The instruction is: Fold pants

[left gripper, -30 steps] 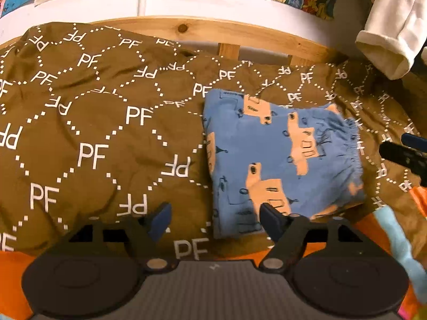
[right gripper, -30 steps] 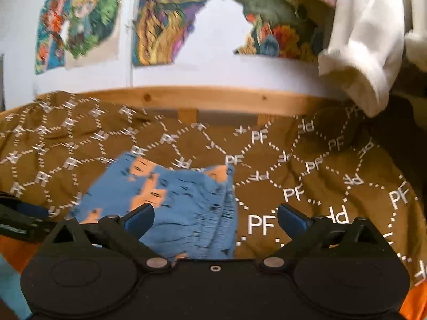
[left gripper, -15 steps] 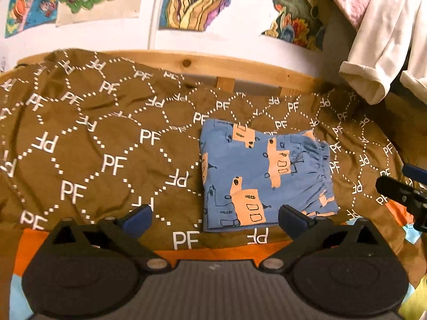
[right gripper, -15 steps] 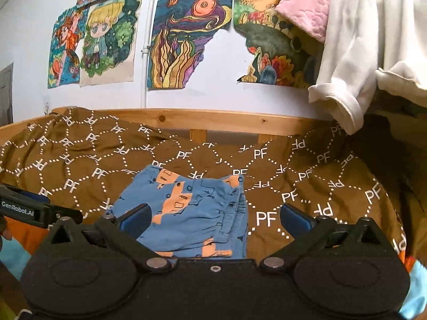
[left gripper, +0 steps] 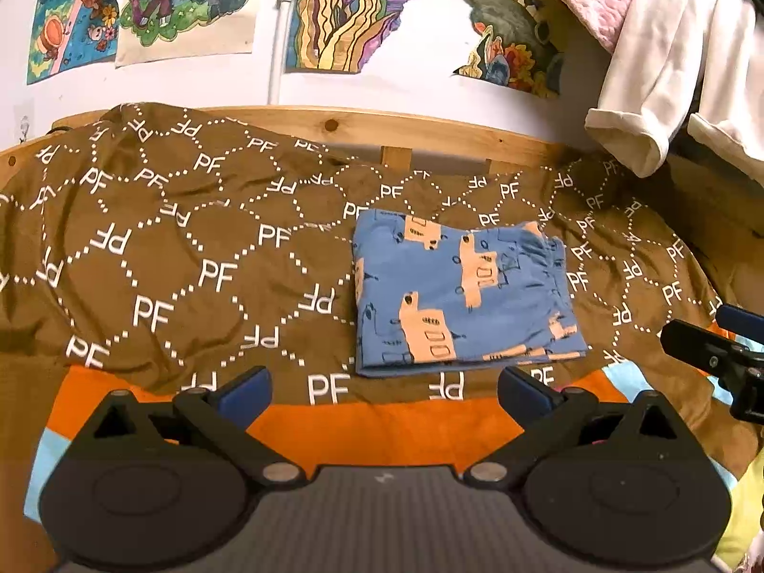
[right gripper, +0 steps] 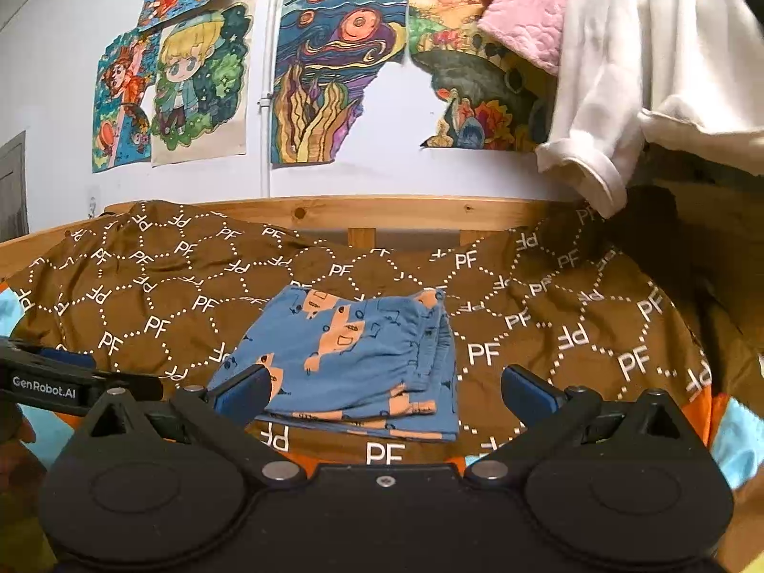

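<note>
- Blue pants with orange trucks, folded into a neat square, flat on the brown blanket.
- Left side a clean fold, right side the bunched waistband, near side a stack of layers.
- Lots of bare blanket to the left of the pants, less to the right.
- Left gripper wide apart, holding nothing, just short of the near side.
- Right gripper wide apart too, holding nothing.
- Wooden rail along the far side of the blanket.
</note>
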Motion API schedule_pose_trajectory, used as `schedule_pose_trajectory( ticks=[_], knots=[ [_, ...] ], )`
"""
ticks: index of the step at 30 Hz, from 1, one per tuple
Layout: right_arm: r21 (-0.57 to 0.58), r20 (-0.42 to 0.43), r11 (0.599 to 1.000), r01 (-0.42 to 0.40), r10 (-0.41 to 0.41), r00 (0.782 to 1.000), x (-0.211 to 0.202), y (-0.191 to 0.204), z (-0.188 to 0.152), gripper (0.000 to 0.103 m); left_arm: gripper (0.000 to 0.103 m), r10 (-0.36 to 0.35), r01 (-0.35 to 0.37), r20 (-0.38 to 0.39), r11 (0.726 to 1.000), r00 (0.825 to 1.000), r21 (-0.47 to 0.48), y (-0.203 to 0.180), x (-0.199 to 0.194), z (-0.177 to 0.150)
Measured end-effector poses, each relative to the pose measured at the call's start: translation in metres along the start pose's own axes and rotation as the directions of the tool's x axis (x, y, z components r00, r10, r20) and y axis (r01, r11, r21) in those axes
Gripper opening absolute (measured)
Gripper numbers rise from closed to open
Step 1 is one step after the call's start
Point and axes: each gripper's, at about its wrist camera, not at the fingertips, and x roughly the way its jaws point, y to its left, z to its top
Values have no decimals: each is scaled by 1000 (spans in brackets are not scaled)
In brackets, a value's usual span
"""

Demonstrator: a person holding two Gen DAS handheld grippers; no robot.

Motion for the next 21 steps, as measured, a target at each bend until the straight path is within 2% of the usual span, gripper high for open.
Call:
schedule_pose_trajectory(
  ticks=[8, 21],
  knots=[
    [42, -1, 999, -1, 1, 1000, -6, -6, -22, 102, 103, 37, -36, -3, 998, 999, 56, -6, -3, -18],
    [62, -49, 998, -12, 15, 999, 2, -6, -37, 102, 103, 42, -41, -16, 998, 999, 47, -3, 0, -24]
  ],
)
